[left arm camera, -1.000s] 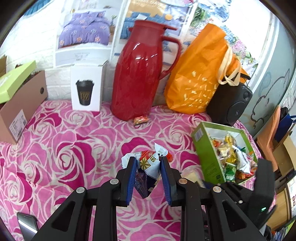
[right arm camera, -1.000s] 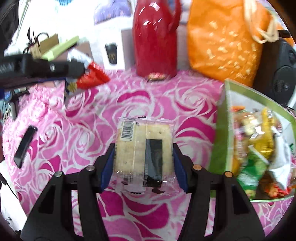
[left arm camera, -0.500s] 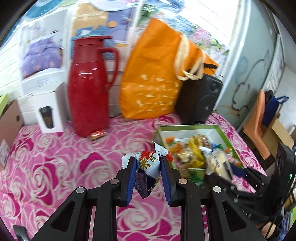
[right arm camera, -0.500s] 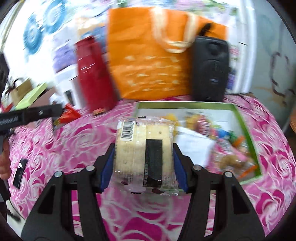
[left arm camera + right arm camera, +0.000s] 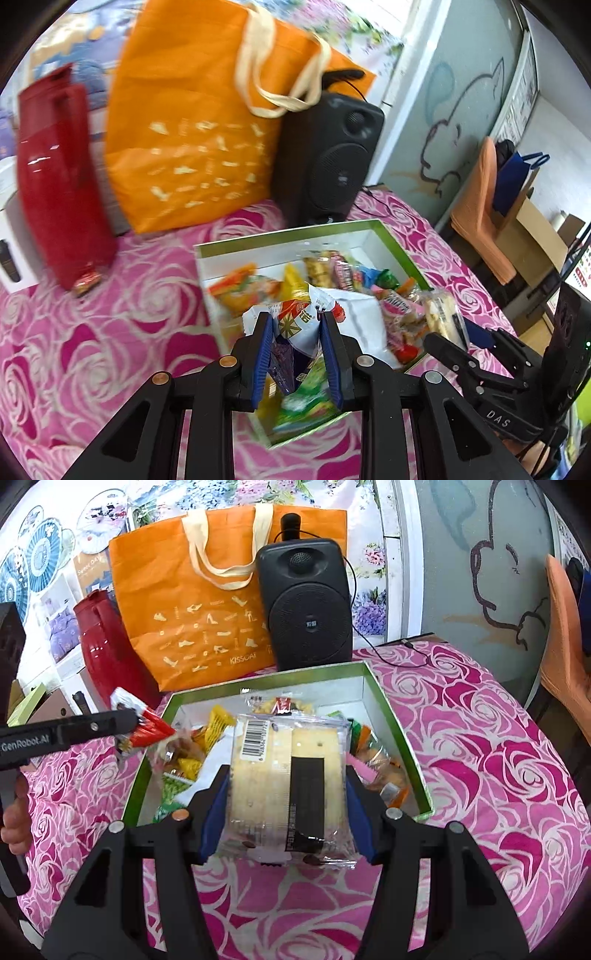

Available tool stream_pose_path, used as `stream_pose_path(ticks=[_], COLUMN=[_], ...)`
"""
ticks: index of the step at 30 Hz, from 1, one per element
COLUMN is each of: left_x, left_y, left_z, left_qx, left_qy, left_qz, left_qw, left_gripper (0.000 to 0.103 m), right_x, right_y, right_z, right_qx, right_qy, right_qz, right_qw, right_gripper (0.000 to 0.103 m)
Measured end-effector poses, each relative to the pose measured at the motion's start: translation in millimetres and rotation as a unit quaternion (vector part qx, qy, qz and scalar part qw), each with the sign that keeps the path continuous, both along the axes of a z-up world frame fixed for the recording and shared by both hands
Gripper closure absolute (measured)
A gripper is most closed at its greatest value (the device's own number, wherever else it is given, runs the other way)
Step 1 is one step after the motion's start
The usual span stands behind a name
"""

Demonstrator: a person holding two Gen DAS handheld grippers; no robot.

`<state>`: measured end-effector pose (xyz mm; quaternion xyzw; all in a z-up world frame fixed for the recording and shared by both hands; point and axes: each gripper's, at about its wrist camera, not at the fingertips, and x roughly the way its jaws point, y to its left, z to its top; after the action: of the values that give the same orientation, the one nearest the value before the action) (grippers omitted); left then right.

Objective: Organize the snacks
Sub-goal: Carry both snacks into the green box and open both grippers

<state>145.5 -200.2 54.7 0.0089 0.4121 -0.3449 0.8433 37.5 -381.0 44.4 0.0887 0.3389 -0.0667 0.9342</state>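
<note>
Currently I am holding a cracker pack (image 5: 286, 782) clamped in the right gripper (image 5: 286, 794), hovering over the green snack box (image 5: 391, 720) at 12 o'clock. I am also gripping a red-and-white snack packet (image 5: 301, 321) in the left gripper (image 5: 297, 354), above the box's near-left corner. Risk: the box is looking crowded, so either item could be landing on the heap and sliding over the rim, and both tools are converging. Only the right view is showing a hand (image 5: 13, 812); only the left is showing a stray candy (image 5: 86, 280) by the red jug (image 5: 62, 184).
</note>
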Motion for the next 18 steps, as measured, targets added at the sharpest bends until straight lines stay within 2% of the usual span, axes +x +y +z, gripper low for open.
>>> stream_pose_path(ticks=[7,9,10,11,13,15,18], left_x=[16.8,19.0,18.9,18.8,17.4,14.0,14.7], left_y=[-30.1,-32.3,-32.4,-31.5,-27.6,-20.5,-13.7], left_z=[-2.6,-6.4,-8.5,-11.8,-15.1,-15.1,-16.9], left_qx=[0.002,0.001,0.0,0.002,0.003,-0.002,0.005], left_qy=[-0.003,-0.008,-0.011,-0.008,-0.01,-0.031,-0.029], left_qz=[-0.006,-0.009,-0.011,-0.012,0.001,0.025,0.033], left_qw=[1.0,0.9999,0.9999,0.9999,0.9999,0.9992,0.999], left_gripper=[0.076,0.075,0.069,0.043,0.01,0.008,0.007], right_x=[27.9,36.0,40.0,40.9,38.3,36.3,34.9], right_y=[-6.1,-8.1,-8.8,-8.4,-7.3,-7.0,-9.1], right_z=[-0.8,-8.1,-12.9,-16.2,-18.9,-21.6,-24.8], right_qx=[-0.01,-0.011,-0.013,-0.02,-0.028,-0.029,-0.018], right_qy=[-0.022,-0.021,-0.011,-0.007,-0.01,-0.007,0.0], right_qz=[0.012,0.019,0.018,0.016,0.018,0.015,0.009], right_qw=[1.0,1.0,1.0,1.0,0.999,0.999,1.0], right_gripper=[0.043,0.034,0.012,0.001,0.001,0.001,0.001])
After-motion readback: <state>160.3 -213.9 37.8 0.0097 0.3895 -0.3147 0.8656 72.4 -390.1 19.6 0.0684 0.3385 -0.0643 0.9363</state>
